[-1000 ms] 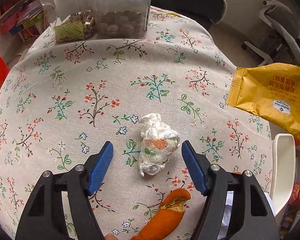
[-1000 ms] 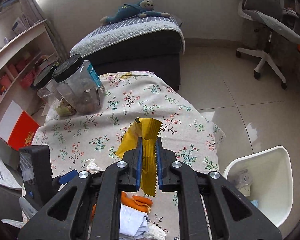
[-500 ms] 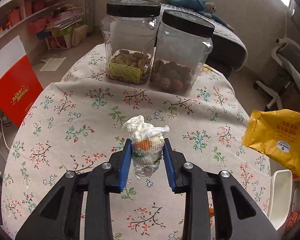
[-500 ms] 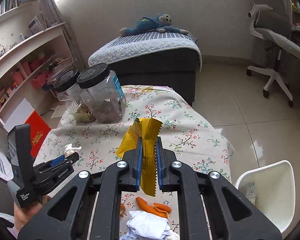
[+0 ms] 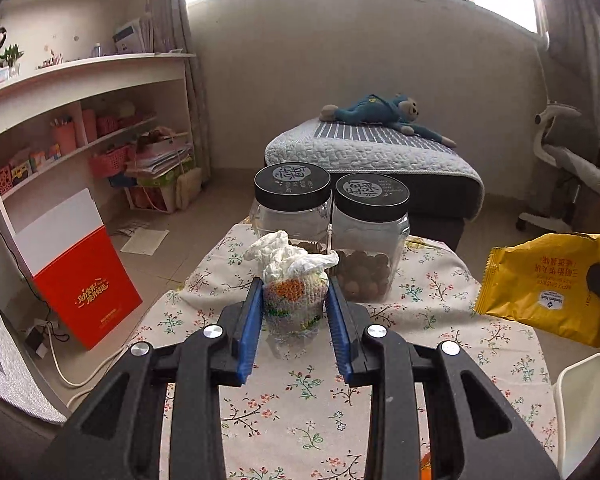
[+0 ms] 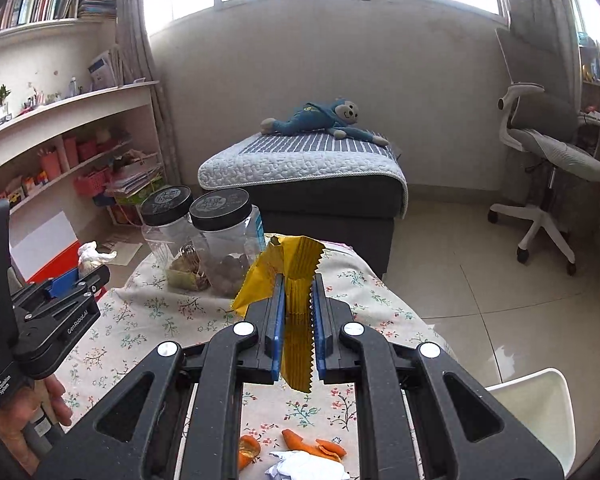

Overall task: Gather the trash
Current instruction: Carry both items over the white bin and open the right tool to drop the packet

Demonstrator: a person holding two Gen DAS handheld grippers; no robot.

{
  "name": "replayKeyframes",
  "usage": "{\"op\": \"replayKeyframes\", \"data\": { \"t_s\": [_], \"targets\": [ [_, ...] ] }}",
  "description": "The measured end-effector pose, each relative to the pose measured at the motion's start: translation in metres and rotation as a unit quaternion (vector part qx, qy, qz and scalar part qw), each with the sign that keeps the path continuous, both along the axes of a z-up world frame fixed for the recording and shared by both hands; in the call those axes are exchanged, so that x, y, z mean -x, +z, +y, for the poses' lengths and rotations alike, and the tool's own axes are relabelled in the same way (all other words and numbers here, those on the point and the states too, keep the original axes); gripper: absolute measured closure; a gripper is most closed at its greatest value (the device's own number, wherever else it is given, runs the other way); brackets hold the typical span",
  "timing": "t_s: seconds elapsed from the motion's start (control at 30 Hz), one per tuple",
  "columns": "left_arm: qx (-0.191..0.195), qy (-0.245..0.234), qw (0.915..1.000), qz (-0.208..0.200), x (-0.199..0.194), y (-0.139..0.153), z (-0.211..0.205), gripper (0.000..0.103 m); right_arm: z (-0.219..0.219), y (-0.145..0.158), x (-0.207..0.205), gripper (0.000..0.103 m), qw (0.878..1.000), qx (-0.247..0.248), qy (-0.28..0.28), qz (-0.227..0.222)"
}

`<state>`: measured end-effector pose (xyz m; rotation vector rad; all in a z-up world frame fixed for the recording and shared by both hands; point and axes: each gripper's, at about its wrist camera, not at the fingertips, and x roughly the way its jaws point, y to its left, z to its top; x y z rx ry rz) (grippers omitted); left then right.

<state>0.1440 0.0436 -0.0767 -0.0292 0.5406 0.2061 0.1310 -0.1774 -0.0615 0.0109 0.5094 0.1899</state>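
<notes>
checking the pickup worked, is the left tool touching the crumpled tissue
Touching. In the left wrist view, both blue pads of the left tool press against the sides of the crumpled tissue, holding it clear above the tablecloth.

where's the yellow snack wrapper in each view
Left wrist view: crinkled yellow foil snack wrapper at the far right edge, held above the table.
Right wrist view: same wrapper at centre, clamped in the right tool.
Shared landmark: two black-lidded clear plastic jars on the floral tablecloth.

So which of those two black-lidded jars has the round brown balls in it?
The right jar, seen from the left gripper's camera, nearest the yellow wrapper. Round brown balls fill its bottom; the left jar holds flatter, paler pieces.
</notes>
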Motion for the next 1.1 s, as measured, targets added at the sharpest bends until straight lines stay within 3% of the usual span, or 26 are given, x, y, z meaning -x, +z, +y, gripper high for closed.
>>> {"op": "replayKeyframes", "data": {
  "t_s": [0.33,0.53,1.1],
  "targets": [
    [-0.013,-0.032,0.9983,-0.047,0.017,0.024,-0.032,0.071,-0.015,0.008,0.007,0.092,1.0,0.003,-0.021,-0.019],
    [0.003,-0.061,0.9974,-0.039,0.018,0.026,-0.047,0.071,-0.023,0.01,0.01,0.092,0.999,0.001,-0.032,-0.023],
    [-0.002,-0.113,0.9928,-0.037,0.024,0.024,-0.104,0.07,-0.078,0.012,0.027,0.091,0.996,0.012,-0.084,-0.032]
  ]
}}
